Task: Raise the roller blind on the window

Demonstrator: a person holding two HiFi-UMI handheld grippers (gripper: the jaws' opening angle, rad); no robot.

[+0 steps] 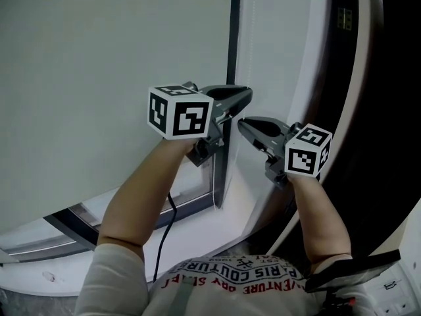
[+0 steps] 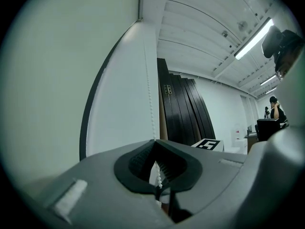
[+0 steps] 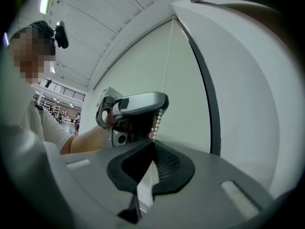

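roller blind (image 1: 112, 58): pale grey, plain
bead chain (image 2: 151, 123): white
window frame (image 1: 232, 31): black
left gripper (image 1: 247, 96): grey, black pads (image 2: 138, 163)
right gripper (image 1: 242, 122): same
marker cubes (image 1: 179, 112): black-white squares

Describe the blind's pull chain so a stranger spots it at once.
Find the pale roller blind and the dark upright frame bar along its edge. Close beside it hangs a thin white beaded chain, the only string of tiny balls.

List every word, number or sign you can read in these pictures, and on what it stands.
"PARIS COUTURE": upside down on the person's white printed shirt.
"ADVENTURE": same shirt, red letters.
Other shirt lines: too blurred.
Cubes on left gripper and right gripper: black square patterns, no letters.
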